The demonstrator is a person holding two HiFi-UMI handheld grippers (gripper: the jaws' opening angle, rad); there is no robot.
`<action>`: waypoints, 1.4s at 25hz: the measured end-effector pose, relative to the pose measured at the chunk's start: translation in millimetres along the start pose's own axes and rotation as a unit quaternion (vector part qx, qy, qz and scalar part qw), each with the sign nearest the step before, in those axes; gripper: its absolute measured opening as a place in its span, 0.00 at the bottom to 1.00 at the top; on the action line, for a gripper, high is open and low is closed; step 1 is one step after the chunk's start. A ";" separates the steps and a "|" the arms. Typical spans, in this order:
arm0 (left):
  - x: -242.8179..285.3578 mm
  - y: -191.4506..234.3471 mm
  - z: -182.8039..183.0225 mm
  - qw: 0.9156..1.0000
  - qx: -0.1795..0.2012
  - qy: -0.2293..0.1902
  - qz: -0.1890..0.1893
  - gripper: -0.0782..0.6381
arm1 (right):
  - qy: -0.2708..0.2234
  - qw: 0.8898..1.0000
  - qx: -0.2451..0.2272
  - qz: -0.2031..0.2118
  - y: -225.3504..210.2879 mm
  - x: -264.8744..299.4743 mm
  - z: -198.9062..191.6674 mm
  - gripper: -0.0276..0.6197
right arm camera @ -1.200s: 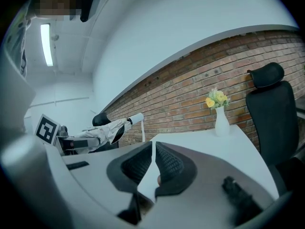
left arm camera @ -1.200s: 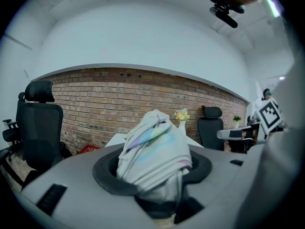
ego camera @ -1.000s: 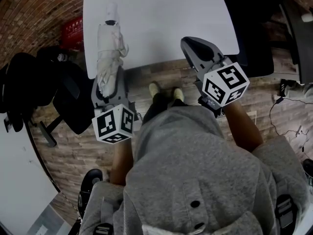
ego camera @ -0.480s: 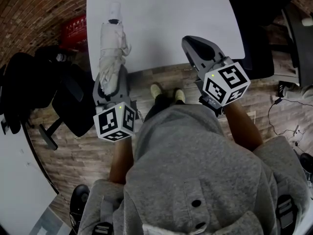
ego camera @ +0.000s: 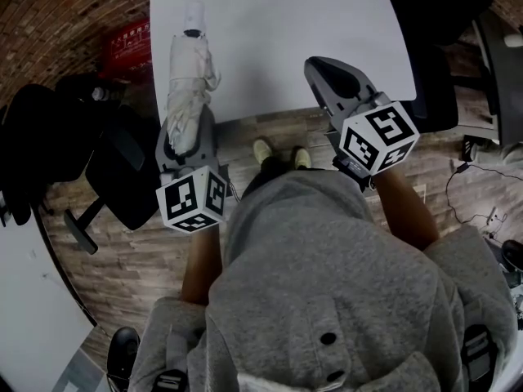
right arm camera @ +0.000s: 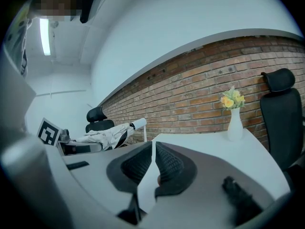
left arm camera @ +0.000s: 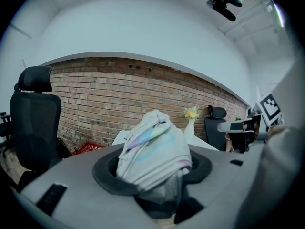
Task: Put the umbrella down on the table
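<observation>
A brick wall (ego camera: pixel 49 15) and a wood-plank floor (ego camera: pixel 122 251) are seen around a white tabletop (ego camera: pixel 327 23), which lies at the top of the head view. The lower half of that view is filled by a person (ego camera: pixel 327 300) in a grey hooded top, whose shoes (ego camera: pixel 278 152) are seen just short of the tabletop's near edge. A black office chair (ego camera: pixel 122 170) is placed left of the tabletop.

The left tongs (ego camera: pixel 187 129) are clamped on the near end of a folded cream umbrella (ego camera: pixel 186 80). In the left gripper view its bunched fabric, streaked with pale colours, is wedged between the jaws. The umbrella is pointed away from the person, and its white-capped far end is seen over the tabletop's left edge. Whether it touches the surface cannot be told.

The right tongs (ego camera: pixel 327 70) are held over the tabletop's near edge, well apart from the umbrella. Their jaws are brought together with only a thin slit between them, and nothing is gripped. A marker cube (ego camera: pixel 192 202) is carried at the back of each pair of tongs.

A red crate (ego camera: pixel 131 43) is set on the floor by the wall. A white vase (right arm camera: pixel 234 123) with yellow flowers (right arm camera: pixel 232 99) is stood on the far part of the tabletop.
</observation>
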State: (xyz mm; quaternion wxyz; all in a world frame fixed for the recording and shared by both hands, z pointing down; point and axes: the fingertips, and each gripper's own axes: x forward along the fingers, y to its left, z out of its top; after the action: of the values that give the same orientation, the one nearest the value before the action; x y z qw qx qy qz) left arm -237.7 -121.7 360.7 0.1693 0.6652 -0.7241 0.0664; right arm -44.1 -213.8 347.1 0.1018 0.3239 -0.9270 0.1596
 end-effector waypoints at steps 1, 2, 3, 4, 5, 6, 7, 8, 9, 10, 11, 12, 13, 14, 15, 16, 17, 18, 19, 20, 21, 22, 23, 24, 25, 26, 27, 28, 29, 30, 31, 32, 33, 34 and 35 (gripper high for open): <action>0.6 3.7 -0.6 1.000 0.000 0.000 0.000 0.44 | 0.000 1.000 0.000 0.000 2.5 2.9 -0.6 0.10; 1.1 7.5 -1.0 1.000 0.000 0.000 -0.001 0.44 | 0.000 1.000 0.000 -0.001 4.9 5.7 -1.2 0.10; 1.3 11.2 -1.6 1.000 0.000 -0.001 -0.002 0.44 | -0.001 1.000 0.000 -0.002 7.3 8.3 -1.7 0.10; 1.2 14.8 -2.6 1.000 0.000 0.000 -0.002 0.44 | -0.002 1.000 0.000 -0.003 9.8 10.4 -2.2 0.10; 1.2 18.3 -3.6 1.000 0.000 0.001 -0.002 0.44 | -0.003 1.000 -0.001 -0.004 12.0 12.4 -2.5 0.10; 1.5 21.7 -4.3 1.000 0.000 0.002 -0.002 0.44 | -0.004 1.000 -0.003 -0.005 13.5 14.7 -2.2 0.10; 2.4 25.0 -4.8 1.000 0.000 0.003 -0.001 0.44 | -0.005 1.000 -0.005 -0.006 14.5 17.1 -1.5 0.10; 3.3 27.9 -5.5 1.000 -0.001 0.004 -0.001 0.44 | -0.006 1.000 -0.006 -0.007 15.3 19.2 -0.9 0.10; 3.9 30.3 -6.5 1.000 -0.002 0.005 0.000 0.44 | -0.006 1.000 -0.007 -0.008 16.1 20.6 -0.9 0.10; 4.1 32.3 -7.7 1.000 -0.003 0.006 0.000 0.44 | -0.006 1.000 -0.007 -0.009 17.1 21.5 -1.2 0.10; 4.3 34.0 -8.9 1.000 -0.004 0.008 -0.001 0.44 | -0.005 1.000 -0.008 -0.010 18.1 22.2 -1.9 0.10; 4.7 35.5 -10.0 1.000 -0.005 0.009 -0.002 0.44 | -0.004 1.000 -0.008 -0.011 18.9 23.0 -2.6 0.10; 5.7 36.8 -11.2 1.000 -0.005 0.009 -0.003 0.44 | -0.003 1.000 -0.008 -0.012 19.3 23.9 -3.5 0.10; 7.3 37.9 -12.7 1.000 -0.004 0.010 -0.004 0.44 | -0.003 1.000 -0.008 -0.013 19.3 24.9 -4.3 0.10; 9.3 39.1 -14.4 1.000 -0.004 0.012 -0.005 0.44 | -0.002 1.000 -0.008 -0.014 19.0 26.0 -5.2 0.10; 11.4 40.2 -16.2 1.000 -0.004 0.013 -0.005 0.44 | -0.001 1.000 -0.008 -0.015 18.6 27.0 -6.0 0.10; 13.1 41.1 -18.0 1.000 -0.004 0.015 -0.005 0.44 | 0.000 1.000 -0.009 -0.016 18.3 27.7 -6.7 0.10; 14.3 41.8 -19.9 1.000 -0.005 0.017 -0.005 0.44 | 0.001 1.000 -0.009 -0.017 18.1 28.0 -7.4 0.10; 15.1 42.2 -21.8 1.000 -0.006 0.019 -0.005 0.44 | 0.003 1.000 -0.009 -0.018 17.8 28.1 -8.2 0.10; 16.0 42.6 -23.4 1.000 -0.006 0.021 -0.005 0.44 | 0.004 1.000 -0.009 -0.019 17.3 28.1 -8.8 0.10; 17.2 43.1 -24.8 1.000 -0.006 0.022 -0.006 0.44 | 0.006 1.000 -0.009 -0.019 16.7 28.4 -9.2 0.10; 18.6 43.8 -26.2 1.000 -0.007 0.024 -0.006 0.44 | 0.006 1.000 -0.009 -0.020 16.1 29.0 -9.3 0.10; 20.3 44.7 -27.6 1.000 -0.007 0.026 -0.006 0.44 | 0.007 1.000 -0.009 -0.021 15.7 29.9 -9.4 0.10; 22.0 45.9 -29.3 1.000 -0.007 0.027 -0.006 0.44 | 0.008 1.000 -0.009 -0.022 15.4 31.0 -9.6 0.10; 23.8 47.2 -30.9 1.000 -0.008 0.029 -0.006 0.44 | 0.009 1.000 -0.009 -0.023 15.3 32.2 -9.8 0.10; 25.6 48.5 -32.6 0.999 -0.008 0.031 -0.005 0.44 | 0.009 1.000 -0.008 -0.024 15.1 33.6 -10.1 0.10; 27.6 49.5 -34.3 0.999 -0.009 0.034 -0.005 0.44 | 0.011 1.000 -0.008 -0.025 14.5 34.9 -10.2 0.10; 29.8 50.2 -36.1 0.999 -0.010 0.036 -0.005 0.44 | 0.012 1.000 -0.008 -0.025 13.6 36.1 -10.4 0.10; 32.0 50.5 -38.1 0.999 -0.010 0.038 -0.005 0.44 | 0.013 1.000 -0.007 -0.026 12.4 37.0 -10.6 0.10; 34.3 50.6 -40.3 0.999 -0.010 0.040 -0.005 0.44 | 0.015 1.000 -0.007 -0.027 11.1 37.8 -11.0 0.10; 36.6 50.5 -42.7 0.999 -0.009 0.043 -0.005 0.44 | 0.016 0.999 -0.006 -0.027 9.7 38.6 -11.5 0.10; 39.0 50.3 -45.4 0.999 -0.008 0.046 -0.005 0.44 | 0.018 0.999 -0.005 -0.027 8.3 39.5 -12.2 0.10; 41.3 50.0 -48.3 0.999 -0.007 0.050 -0.004 0.44 | 0.020 0.999 -0.005 -0.026 7.1 40.4 -12.9 0.10; 43.7 49.9 -51.2 0.999 -0.007 0.054 -0.003 0.44 | 0.022 0.999 -0.004 -0.026 6.1 41.5 -13.6 0.10; 46.1 50.0 -54.1 0.998 -0.006 0.058 -0.002 0.44 | 0.024 0.999 -0.004 -0.025 5.3 42.9 -14.2 0.10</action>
State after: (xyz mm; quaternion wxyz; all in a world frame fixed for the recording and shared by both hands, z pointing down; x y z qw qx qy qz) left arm -281.1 -142.4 433.0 0.2151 0.6610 -0.7120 0.0994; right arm -79.2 -229.0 371.7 0.1295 0.3426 -0.9165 0.1611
